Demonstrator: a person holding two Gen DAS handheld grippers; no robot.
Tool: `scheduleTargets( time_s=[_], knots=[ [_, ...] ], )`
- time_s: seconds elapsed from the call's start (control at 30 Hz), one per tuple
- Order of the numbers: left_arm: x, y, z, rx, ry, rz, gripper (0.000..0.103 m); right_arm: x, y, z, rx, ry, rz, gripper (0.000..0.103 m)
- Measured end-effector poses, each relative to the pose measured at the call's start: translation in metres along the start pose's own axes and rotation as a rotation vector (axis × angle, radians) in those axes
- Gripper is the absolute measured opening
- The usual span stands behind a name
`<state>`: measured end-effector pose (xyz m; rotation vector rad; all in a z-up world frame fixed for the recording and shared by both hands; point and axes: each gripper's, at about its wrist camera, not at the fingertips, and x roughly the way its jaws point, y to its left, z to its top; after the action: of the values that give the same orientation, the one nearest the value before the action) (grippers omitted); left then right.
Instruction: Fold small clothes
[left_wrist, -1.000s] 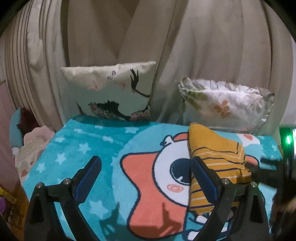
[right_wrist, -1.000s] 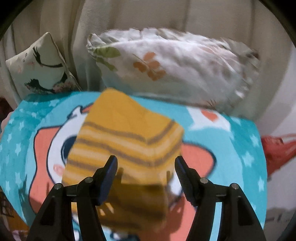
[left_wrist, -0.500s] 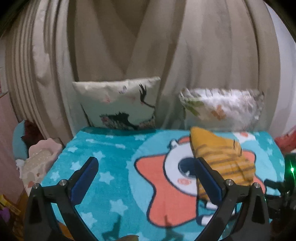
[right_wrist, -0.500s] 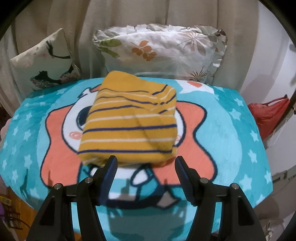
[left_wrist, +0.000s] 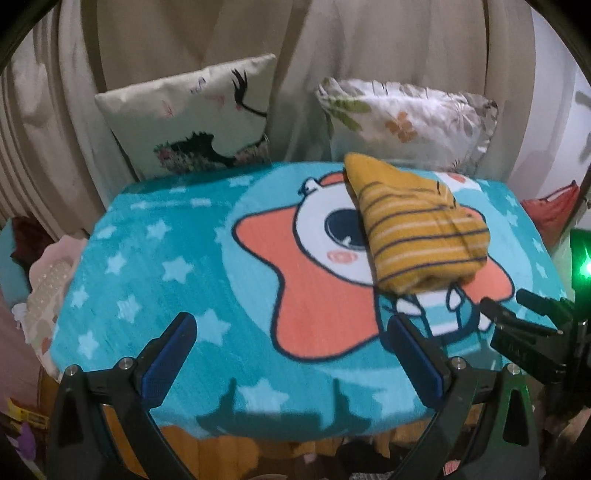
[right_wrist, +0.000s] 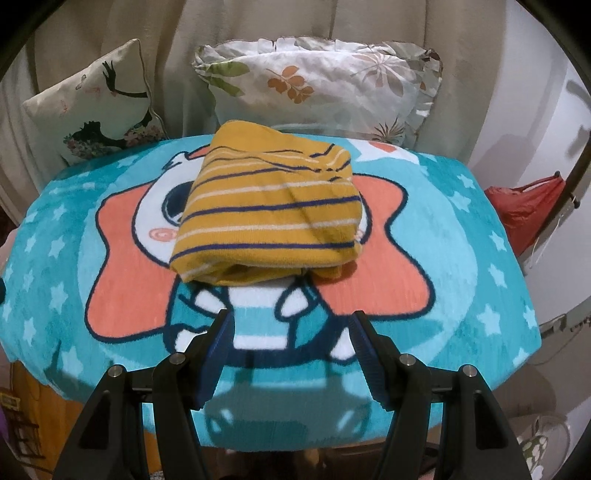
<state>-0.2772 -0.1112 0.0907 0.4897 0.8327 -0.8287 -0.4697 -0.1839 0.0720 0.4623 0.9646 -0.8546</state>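
Both grippers have drawn back from the folded garment since a second ago, when the right one hung right over it with the cloth blurred; more of the turquoise blanket now shows in each wrist view. Nearest the blanket's front edge, the left gripper (left_wrist: 288, 332) hangs with its blue-padded fingers (left_wrist: 168, 354) spread wide and nothing between them. The right gripper (right_wrist: 290, 332) also stands apart and empty, its tips over the blanket's near strip; from the left wrist view it juts in at the blanket's right front corner (left_wrist: 517, 314), a green light glowing beside it.

Past the right gripper's tips, the folded yellow striped garment (right_wrist: 269, 218) lies on the blanket (right_wrist: 461, 258), clear of both grippers. It rests over the cartoon star character printed there, covering part of the white face and one orange arm, and sits right of the blanket's middle as the left wrist view shows (left_wrist: 421, 236). Navy and white stripes cross its top; the layered fold faces the blanket's front edge.

Beyond the blanket's far edge, a cream cushion with a bird print (right_wrist: 99, 107) leans at the left, and a frilled floral pillow (right_wrist: 325, 88) sits just behind the garment. Beige curtains (left_wrist: 184, 37) hang behind both. A red bag (right_wrist: 528, 210) shows off the blanket's right side.
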Motion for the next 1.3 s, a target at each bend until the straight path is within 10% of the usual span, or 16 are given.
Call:
scheduleTargets(
  time_s=[1.3],
  knots=[
    [0.008,-0.002,-0.035,-0.025,0.128,-0.047,0.103,-0.003,0.014,-0.034,-0.018,0.058,-0.017,0.07]
  ],
)
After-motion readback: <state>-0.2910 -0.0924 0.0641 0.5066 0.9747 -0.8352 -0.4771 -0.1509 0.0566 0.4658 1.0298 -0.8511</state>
